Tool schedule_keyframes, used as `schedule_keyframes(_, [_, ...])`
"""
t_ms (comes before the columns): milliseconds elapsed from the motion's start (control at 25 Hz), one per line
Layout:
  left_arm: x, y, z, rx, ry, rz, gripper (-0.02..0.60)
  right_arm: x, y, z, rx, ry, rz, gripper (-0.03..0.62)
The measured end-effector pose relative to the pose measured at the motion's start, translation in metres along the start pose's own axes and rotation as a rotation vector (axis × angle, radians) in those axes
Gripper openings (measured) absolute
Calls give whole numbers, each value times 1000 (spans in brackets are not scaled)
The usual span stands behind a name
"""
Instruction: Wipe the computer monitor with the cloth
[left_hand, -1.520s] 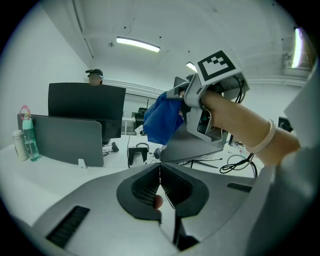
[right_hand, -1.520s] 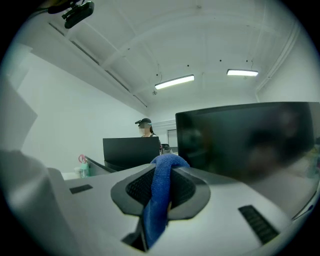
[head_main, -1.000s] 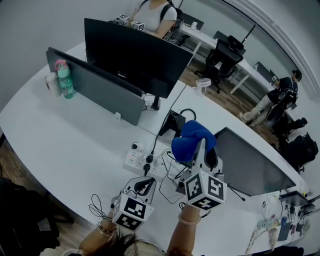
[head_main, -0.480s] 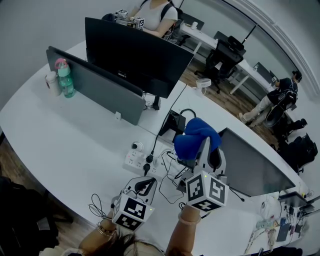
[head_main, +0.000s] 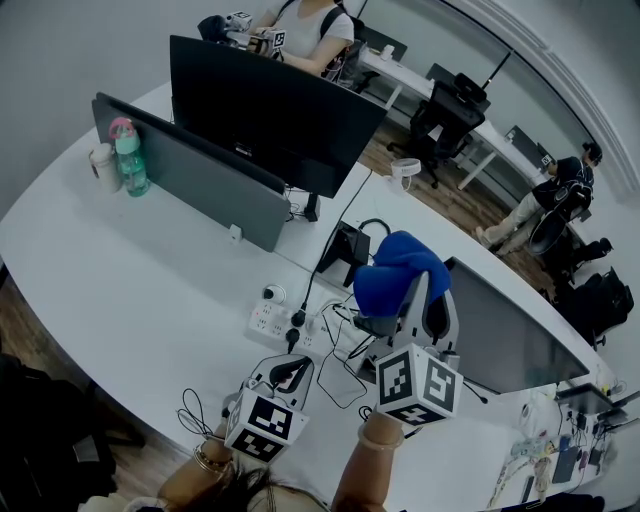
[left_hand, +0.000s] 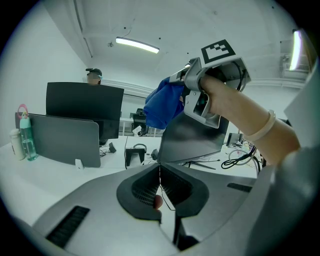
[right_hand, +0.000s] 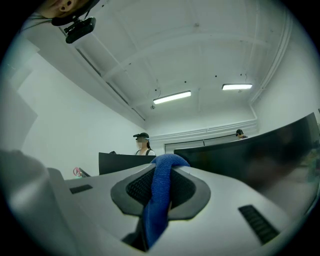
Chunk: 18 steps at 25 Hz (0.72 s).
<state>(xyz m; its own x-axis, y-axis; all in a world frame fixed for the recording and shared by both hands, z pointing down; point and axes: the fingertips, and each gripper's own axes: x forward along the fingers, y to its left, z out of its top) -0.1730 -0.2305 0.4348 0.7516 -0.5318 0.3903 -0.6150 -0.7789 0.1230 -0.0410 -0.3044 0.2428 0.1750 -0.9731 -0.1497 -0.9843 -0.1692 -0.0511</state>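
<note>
Head view: right gripper (head_main: 405, 300) clamps cloth (head_main: 395, 265), monitor (head_main: 500, 335) at 3 o'clock — hard push could tip it; left gripper (head_main: 289, 369) closed, empty.

You are holding your right gripper (head_main: 402, 300) raised, fingers clamped on the cloth (head_main: 392, 268); your left gripper (head_main: 288, 368) is hanging low, fingers together.

The left gripper (head_main: 285, 372) and right gripper (head_main: 405, 305) are grey, each topped by a cube of black-and-white square markers, with dark ribbed jaws. A beaded bracelet (head_main: 208, 458) rings the left wrist, at the frame's bottom edge.
</note>
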Motion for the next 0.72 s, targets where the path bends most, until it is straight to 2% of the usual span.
schedule_keyframes(720, [3, -7, -1, 15, 3, -26, 9, -4, 1, 22, -21, -60, -4, 63])
